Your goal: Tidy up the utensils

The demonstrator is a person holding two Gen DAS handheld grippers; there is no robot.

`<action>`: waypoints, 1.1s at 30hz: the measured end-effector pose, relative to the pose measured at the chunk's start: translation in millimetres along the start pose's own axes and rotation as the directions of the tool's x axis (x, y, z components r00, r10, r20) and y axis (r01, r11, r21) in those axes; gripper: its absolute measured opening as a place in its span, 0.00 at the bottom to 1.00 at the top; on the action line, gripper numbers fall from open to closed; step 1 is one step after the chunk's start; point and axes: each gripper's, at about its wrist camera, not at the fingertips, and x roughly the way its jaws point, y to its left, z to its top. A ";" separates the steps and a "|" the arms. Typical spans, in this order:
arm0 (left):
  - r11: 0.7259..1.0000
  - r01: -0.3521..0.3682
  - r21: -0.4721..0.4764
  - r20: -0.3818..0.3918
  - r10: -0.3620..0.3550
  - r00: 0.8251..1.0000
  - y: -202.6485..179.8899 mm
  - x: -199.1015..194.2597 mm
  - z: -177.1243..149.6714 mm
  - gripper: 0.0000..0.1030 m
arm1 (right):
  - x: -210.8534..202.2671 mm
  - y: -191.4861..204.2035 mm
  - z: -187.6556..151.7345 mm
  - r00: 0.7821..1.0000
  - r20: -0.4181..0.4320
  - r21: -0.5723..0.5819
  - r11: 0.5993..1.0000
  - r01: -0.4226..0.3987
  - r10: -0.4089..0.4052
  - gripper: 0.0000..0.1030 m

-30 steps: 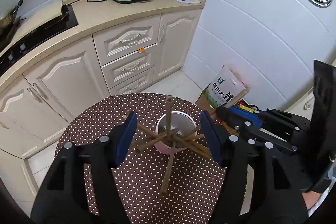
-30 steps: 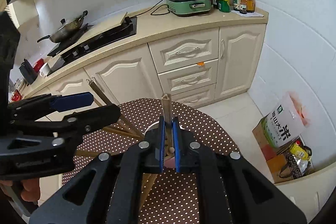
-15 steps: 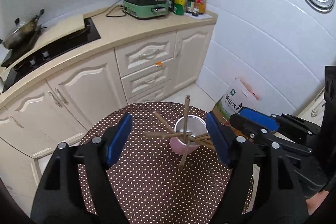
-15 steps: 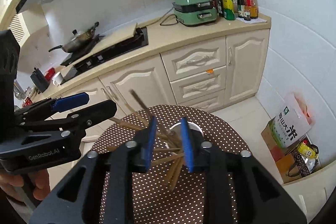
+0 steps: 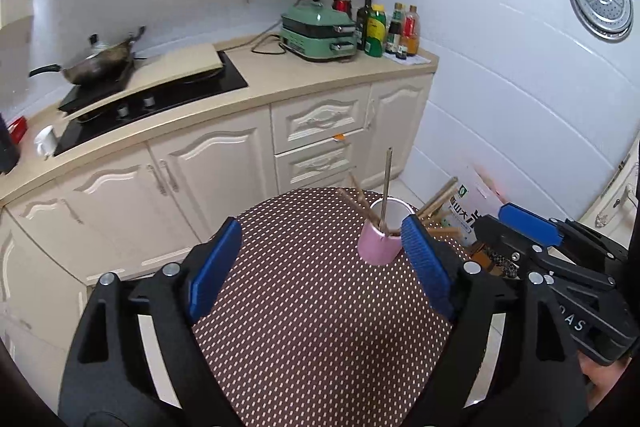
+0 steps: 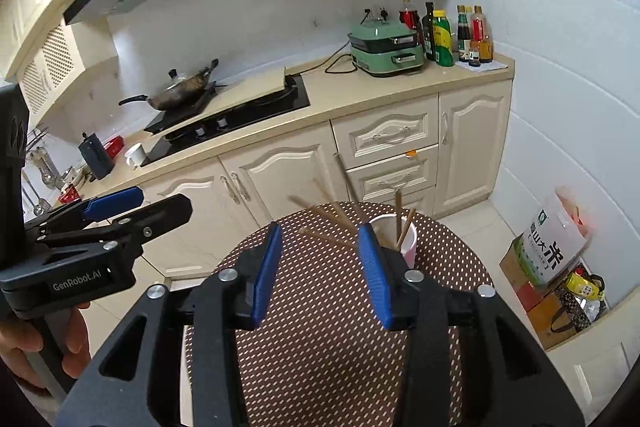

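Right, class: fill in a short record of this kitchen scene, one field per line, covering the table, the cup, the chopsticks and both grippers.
Table: round table, brown cloth with pale dots
Cup: pink cup, upright near the table's far edge
Chopsticks: wooden chopsticks standing in the cup, fanned out at different angles
Left gripper: left gripper, open, nothing between its blue pads, jaws just been opening
Right gripper: right gripper, open, holding nothing, jaws just been opening
Behind: counter with stove and bottles

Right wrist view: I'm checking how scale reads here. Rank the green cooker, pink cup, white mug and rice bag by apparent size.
1. rice bag
2. green cooker, close to the bag
3. pink cup, partly hidden by a gripper finger
4. white mug
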 end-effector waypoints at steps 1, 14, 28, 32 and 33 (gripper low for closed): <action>1.000 -0.007 0.002 0.011 0.007 1.000 1.9 -12.9 -5.0 0.81 | -6.7 3.9 -2.6 1.000 0.006 -0.002 1.000 0.004 -0.004 0.43; 0.997 -0.073 -0.003 0.151 0.072 0.986 7.2 -141.0 -51.8 0.86 | -116.9 67.5 -31.9 0.989 0.143 -0.079 0.995 0.056 -0.044 0.63; 0.974 -0.206 -0.093 0.271 0.223 0.936 -24.7 -230.9 -80.9 0.90 | -180.4 73.7 -43.6 0.974 0.220 -0.177 0.984 -0.008 0.047 0.76; 0.965 -0.224 -0.132 0.286 0.254 0.924 -45.0 -254.2 -94.9 0.91 | -208.4 65.8 -53.2 0.968 0.240 -0.218 0.976 -0.014 0.068 0.83; 0.962 -0.233 -0.140 0.290 0.265 0.920 -50.5 -259.1 -98.6 0.91 | -213.6 63.8 -55.3 0.967 0.245 -0.225 0.974 -0.018 0.074 0.84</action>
